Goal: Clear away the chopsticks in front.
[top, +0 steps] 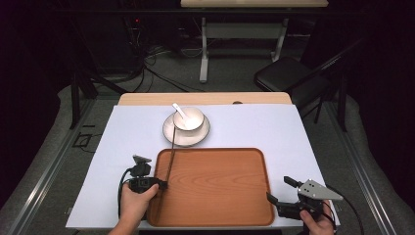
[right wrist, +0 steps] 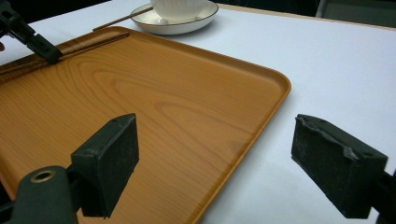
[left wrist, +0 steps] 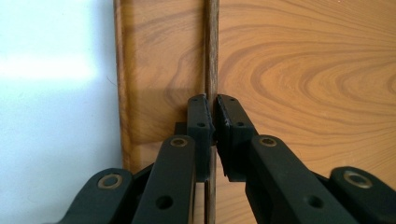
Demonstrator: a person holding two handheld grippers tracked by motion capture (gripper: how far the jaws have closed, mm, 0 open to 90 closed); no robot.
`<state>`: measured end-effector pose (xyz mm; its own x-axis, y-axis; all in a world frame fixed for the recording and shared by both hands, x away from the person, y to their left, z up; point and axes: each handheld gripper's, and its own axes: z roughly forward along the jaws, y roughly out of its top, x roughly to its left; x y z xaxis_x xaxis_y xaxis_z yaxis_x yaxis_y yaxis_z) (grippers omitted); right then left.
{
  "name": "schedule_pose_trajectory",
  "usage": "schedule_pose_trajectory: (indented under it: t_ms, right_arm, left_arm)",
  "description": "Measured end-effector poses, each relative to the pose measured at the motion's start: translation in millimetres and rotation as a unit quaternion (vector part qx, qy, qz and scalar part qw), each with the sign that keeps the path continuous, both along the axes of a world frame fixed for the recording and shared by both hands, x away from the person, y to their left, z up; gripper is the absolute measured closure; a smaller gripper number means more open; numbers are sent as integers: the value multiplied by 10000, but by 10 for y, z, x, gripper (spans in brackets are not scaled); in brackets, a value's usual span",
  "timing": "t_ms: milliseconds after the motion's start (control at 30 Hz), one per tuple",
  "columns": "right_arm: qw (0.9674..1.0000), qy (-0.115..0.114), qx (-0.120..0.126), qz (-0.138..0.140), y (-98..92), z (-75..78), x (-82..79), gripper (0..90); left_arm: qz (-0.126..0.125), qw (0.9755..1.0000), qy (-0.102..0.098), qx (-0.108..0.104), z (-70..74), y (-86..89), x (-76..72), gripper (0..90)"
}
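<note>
Premises: a lab or recording studio; dark surrounds, loose cables (top: 147,61) on grey floor, metal framing (top: 78,93), folding chair (top: 286,78), covered worktop (top: 235,127)

Count, high view: one wooden tray (top: 215,188), lower centre. One chopstick (top: 171,154), left of centre. One plate (top: 171,132), one bowl (top: 192,117), one white spoon (top: 178,110), upper centre. One black chair (top: 288,78), upper right. Two grippers: left gripper (top: 163,185) at lower left, right gripper (top: 278,190) at lower right.
</note>
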<state>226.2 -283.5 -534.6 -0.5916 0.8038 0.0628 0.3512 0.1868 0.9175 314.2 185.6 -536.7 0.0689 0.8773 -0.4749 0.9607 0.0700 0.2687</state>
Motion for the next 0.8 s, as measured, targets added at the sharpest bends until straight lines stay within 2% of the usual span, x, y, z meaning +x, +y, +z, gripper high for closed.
schedule_pose_trajectory:
  t_ms: [500, 633, 800]
  right_arm:
    - [10000, 10, -9, 7, -1, 0, 1, 149]
    - [10000, 9, -11, 5, 0, 0, 1, 149]
    - [10000, 24, -10, 2, -1, -1, 4, 149]
  left_arm:
    - [-57, 10000, -38, -2, 3, -22, -4, 823]
    - [-89, 9999, -113, -38, 44, -15, -14, 776]
    - [-120, 9991, -388, -138, 183, 16, -4, 682]
